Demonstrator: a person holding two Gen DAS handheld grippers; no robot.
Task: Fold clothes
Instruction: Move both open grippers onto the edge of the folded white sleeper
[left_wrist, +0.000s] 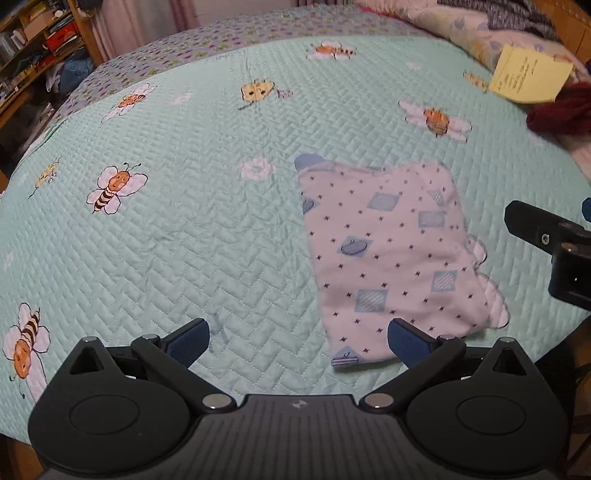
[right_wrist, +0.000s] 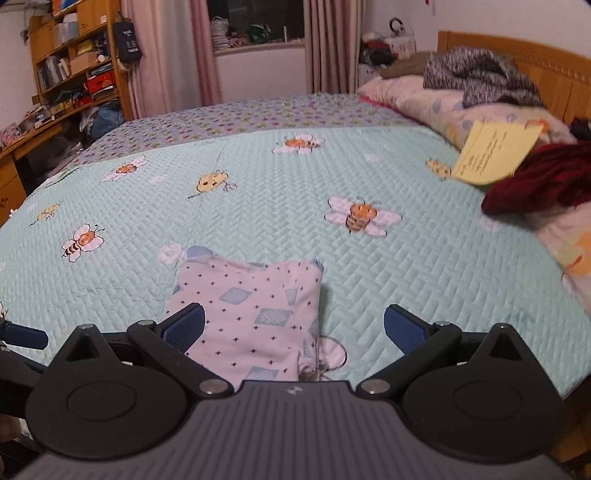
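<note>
A small white garment (left_wrist: 391, 251) with blue squares and dark dots lies folded into a compact rectangle on the mint bee-print quilt (left_wrist: 184, 221). My left gripper (left_wrist: 299, 341) is open above the quilt, its right finger over the garment's near corner, nothing between the pads. In the right wrist view the same folded garment (right_wrist: 255, 314) lies under my right gripper (right_wrist: 293, 328), which is open and holds nothing. Part of the right gripper's black body (left_wrist: 554, 240) shows at the right edge of the left view.
A yellow paper (right_wrist: 495, 151) and a dark red garment (right_wrist: 543, 181) rest by the pillows at the right. A grey knit (right_wrist: 476, 74) lies near the wooden headboard. Wooden shelves (right_wrist: 74, 62) and curtains stand behind the bed. The quilt (right_wrist: 258, 184) spreads wide beyond the garment.
</note>
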